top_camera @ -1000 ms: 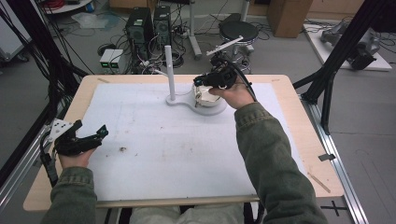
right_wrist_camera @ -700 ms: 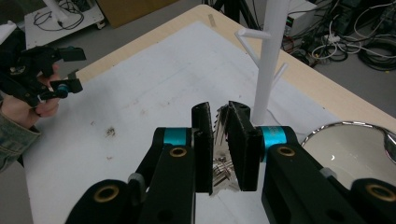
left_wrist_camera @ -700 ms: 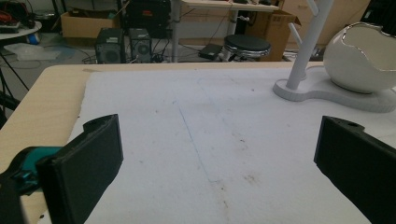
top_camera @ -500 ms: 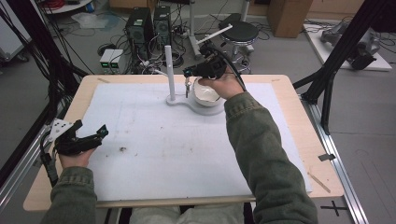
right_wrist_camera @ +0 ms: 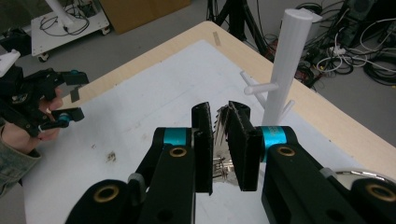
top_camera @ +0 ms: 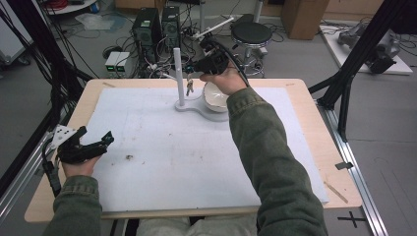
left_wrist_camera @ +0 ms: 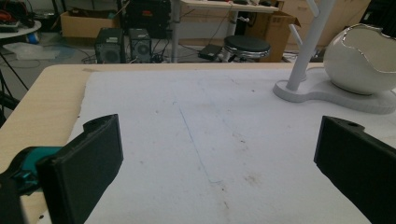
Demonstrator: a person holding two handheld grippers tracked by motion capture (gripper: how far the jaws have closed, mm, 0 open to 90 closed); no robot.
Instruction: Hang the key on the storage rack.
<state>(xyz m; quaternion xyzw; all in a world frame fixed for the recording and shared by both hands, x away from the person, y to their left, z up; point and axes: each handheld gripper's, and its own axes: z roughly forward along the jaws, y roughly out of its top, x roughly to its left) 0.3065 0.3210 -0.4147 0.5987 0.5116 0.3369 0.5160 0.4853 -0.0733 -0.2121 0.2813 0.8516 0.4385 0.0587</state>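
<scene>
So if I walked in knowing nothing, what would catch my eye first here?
Probably the white peg stand at the far side of the table, with a broken-egg-shaped bowl on its base. The right gripper is raised beside the stand, its jaws shut on a small toothed metal clip. The left gripper rests open near the table's left edge, holding nothing.

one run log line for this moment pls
right gripper: shut on small silver toothed hair clip, beside white peg stand | left gripper: open, idle over white mat
</scene>
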